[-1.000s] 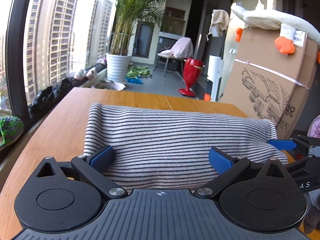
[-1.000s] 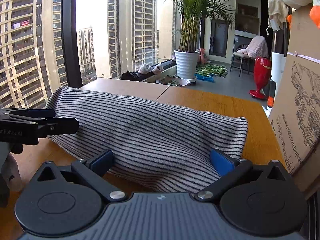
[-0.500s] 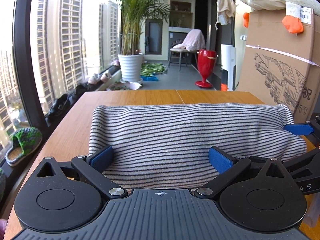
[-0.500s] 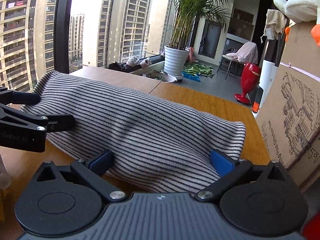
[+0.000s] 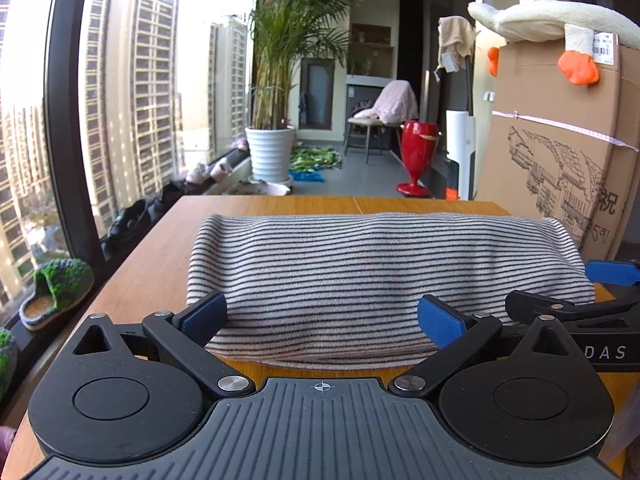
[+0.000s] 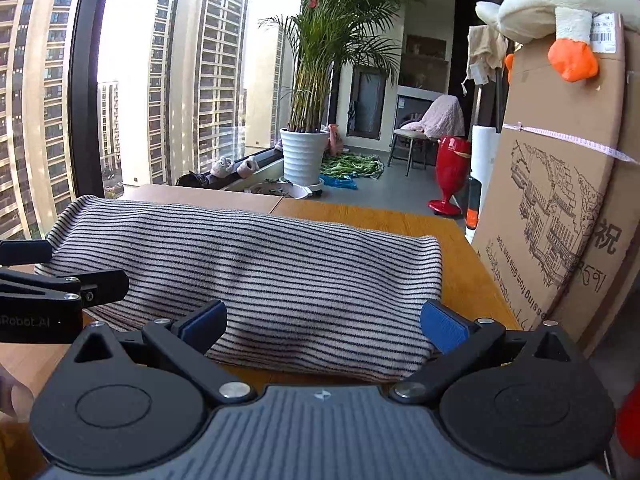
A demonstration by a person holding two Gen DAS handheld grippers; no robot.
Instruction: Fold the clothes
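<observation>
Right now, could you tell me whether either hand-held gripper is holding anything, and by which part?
Nothing is held. The left hand-held gripper and right hand-held gripper are both open, their blue pads spread on either side of the folded black-and-white striped knit garment on the wooden table.

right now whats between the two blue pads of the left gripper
The near edge of the folded striped garment lies between them, with the wooden table under it. The left gripper is open; the left wrist view shows this.

Cardboard box [image 5: 560,152], potted palm [image 5: 276,92], perhaps plush goose [image 5: 552,24].
</observation>
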